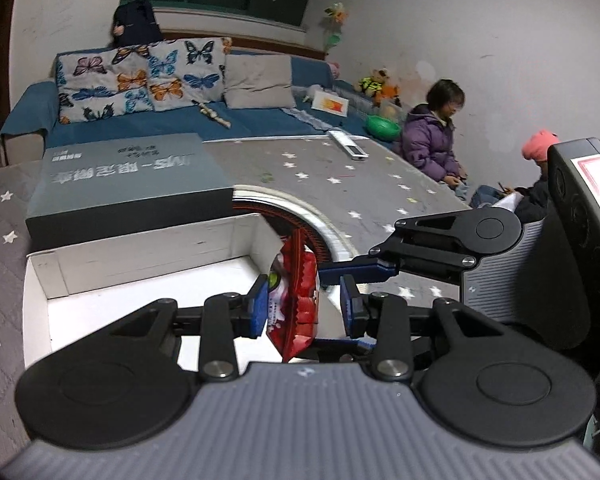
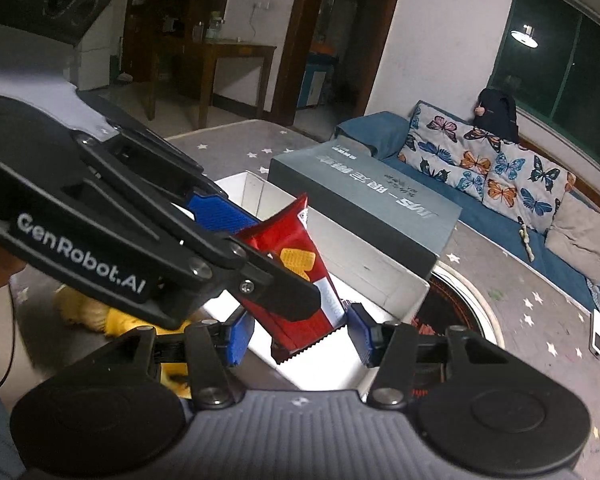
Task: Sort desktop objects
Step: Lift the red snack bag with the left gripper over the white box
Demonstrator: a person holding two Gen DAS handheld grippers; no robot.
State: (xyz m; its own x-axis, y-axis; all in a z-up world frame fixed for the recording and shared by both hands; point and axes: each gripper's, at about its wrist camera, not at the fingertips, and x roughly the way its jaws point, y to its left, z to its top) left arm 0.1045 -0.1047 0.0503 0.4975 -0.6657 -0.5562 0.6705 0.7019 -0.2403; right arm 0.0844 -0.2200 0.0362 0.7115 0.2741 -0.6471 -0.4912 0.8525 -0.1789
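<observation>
Left gripper [image 1: 305,312] is clamping the red snack packet [image 2: 296,240], pads pressing on both faces. The packet is hanging upright, slightly tilted. Right gripper [image 2: 300,336] is standing released: the packet's serrated lower edge is sitting between its blue pads [image 2: 240,336], with a gap showing on each side.

Packet is hovering over the open white box [image 1: 140,256], above its right end, not touching the floor of the box.

Just behind the white box, a closed grey box [image 1: 128,176] is lying flat, its side against the white box's rear wall. A round red-and-black dish with a white rim [image 1: 332,232] is sitting to the right of both.

All are resting on a grey star-print table cover [image 1: 380,184]. Further back a white remote [image 1: 348,144] is lying near the table edge.

Beyond, butterfly cushions [image 1: 140,76] are leaning on a blue sofa [image 1: 240,120]. Two people [image 1: 432,136] are sitting at far right.
</observation>
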